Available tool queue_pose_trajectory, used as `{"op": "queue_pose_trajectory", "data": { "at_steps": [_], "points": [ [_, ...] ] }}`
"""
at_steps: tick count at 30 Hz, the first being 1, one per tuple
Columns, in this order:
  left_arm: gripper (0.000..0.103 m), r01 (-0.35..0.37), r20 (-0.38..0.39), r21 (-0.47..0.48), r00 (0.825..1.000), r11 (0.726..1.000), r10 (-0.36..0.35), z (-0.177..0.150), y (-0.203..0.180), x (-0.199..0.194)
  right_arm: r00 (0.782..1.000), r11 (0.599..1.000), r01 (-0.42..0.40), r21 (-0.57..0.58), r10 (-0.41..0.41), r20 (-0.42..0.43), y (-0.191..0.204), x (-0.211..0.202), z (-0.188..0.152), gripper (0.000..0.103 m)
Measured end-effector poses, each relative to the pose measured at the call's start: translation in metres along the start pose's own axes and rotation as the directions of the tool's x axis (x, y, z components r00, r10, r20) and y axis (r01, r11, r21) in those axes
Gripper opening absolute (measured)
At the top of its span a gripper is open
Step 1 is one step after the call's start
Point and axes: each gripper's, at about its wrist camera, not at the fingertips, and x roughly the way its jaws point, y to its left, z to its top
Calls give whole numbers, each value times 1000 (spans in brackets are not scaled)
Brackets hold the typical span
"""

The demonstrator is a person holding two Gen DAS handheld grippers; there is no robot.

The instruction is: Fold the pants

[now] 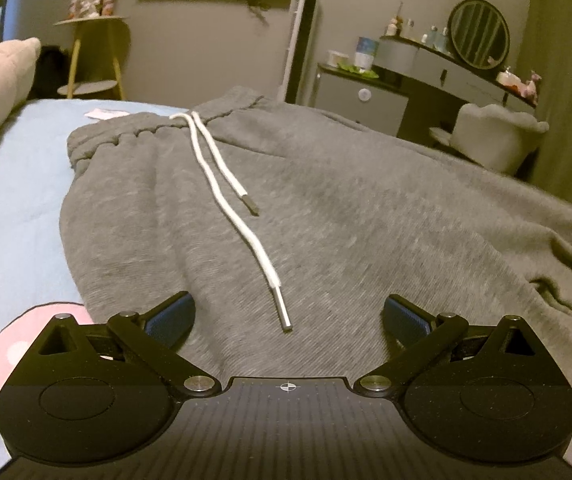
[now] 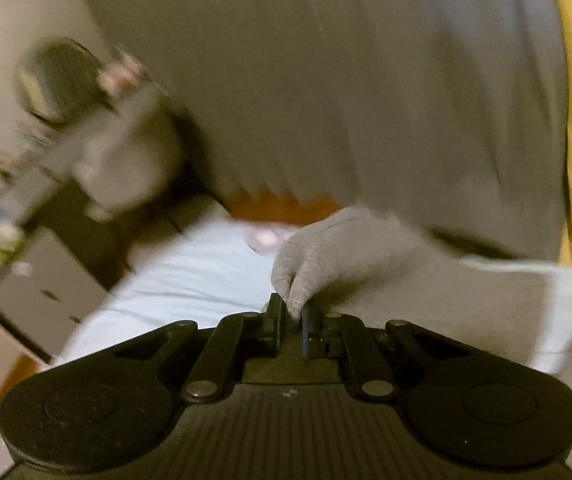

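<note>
Left tongs [image 1: 288, 320] hung open over the grey pants [image 1: 326, 208] spread on the bed [image 1: 14, 184]. Right tongs [image 2: 293, 318] were clamped on a pinched fold of pants fabric.

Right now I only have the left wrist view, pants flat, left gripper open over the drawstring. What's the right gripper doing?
Observer: The right gripper is shut on a bunched fold of the grey pants.
Operator: Is that cloth lifted or lying on the bed?
Observer: Lifted; the fabric rises from the jaws and hangs in front of the camera, with the light blue bed sheet showing underneath.
Operator: Which part of the pants is it?
Observer: Cannot tell; the picture is blurred, and no hem or cuff is clear. Your left gripper holds nothing, and the white drawstring lies loose between its fingers.
</note>
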Motion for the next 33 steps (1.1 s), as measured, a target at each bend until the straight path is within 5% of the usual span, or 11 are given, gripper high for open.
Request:
{"op": "queue_pose_trajectory", "data": {
  "at_steps": [4,6,8,9,12,14,19,21,27,31,33],
  "points": [
    [103,1,-6,-16,1000,1000,-1,0,2,-6,995,995,-94,27,93,38,-39,-117,-68,9],
    [103,7,-11,-28,1000,1000,-7,1,4,-9,995,998,-55,21,56,-85,-61,-130,-111,13],
    [103,13,-18,-45,1000,999,-13,2,6,-13,947,999,16,-43,-29,-319,-76,-118,-136,17],
    [103,14,-20,-52,1000,999,-15,2,7,-15,930,998,47,-50,-62,-361,-85,-118,-141,20],
    [103,19,-14,-79,1000,997,-20,4,10,-22,962,982,62,-177,-107,-253,-75,-138,-124,34],
    [103,21,-12,-92,1000,996,-22,4,10,-24,985,931,53,-362,-108,-133,-49,-147,-117,57],
    [103,11,-20,-76,1000,997,-13,4,9,-23,998,693,-28,-720,-22,-59,14,-129,-135,58],
    [103,15,-20,-80,1000,997,-17,3,10,-24,996,655,-4,-756,-68,-64,26,-109,-143,57],
    [103,16,-35,-69,999,997,-19,3,9,-20,964,681,-55,-730,-154,-216,31,-57,-157,57],
    [103,2,-56,-32,998,999,-3,1,3,-15,971,780,-43,-625,-114,-209,14,-57,-138,7],
    [103,-4,-66,-23,998,1000,3,1,2,-13,983,861,9,-509,-100,-152,-3,-74,-117,7]
  ]
}}
